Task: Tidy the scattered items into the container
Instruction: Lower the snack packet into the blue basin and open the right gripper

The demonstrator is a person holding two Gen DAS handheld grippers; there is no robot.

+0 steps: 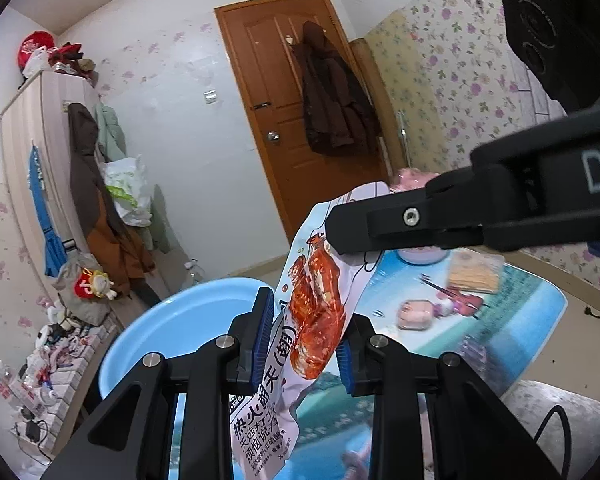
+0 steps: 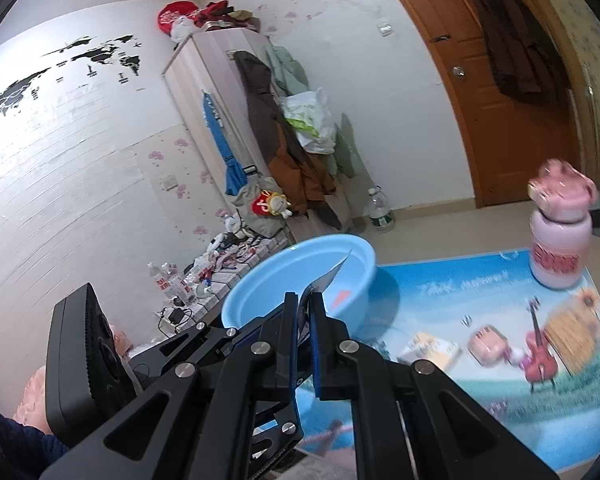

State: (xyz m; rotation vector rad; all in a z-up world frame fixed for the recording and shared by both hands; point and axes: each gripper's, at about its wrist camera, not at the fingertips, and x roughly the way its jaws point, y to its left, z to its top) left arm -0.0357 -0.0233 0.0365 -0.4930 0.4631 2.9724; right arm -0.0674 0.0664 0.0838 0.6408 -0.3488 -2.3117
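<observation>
Both grippers, left (image 1: 304, 344) and right (image 2: 305, 322), clamped tight on one snack packet (image 1: 312, 312) (above blue basin (image 2: 260, 280)).

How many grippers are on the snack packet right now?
2. The right gripper is shut on the snack packet's upper end; the left gripper's pads flank its middle, though whether they squeeze it is unclear.

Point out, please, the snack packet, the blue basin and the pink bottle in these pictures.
snack packet (image 1: 318, 312): left wrist view, on its printed red food picture.
blue basin (image 2: 260, 288): right wrist view, on its near outer wall.
pink bottle (image 2: 560, 236): right wrist view, on its pale body under the lid.
</observation>
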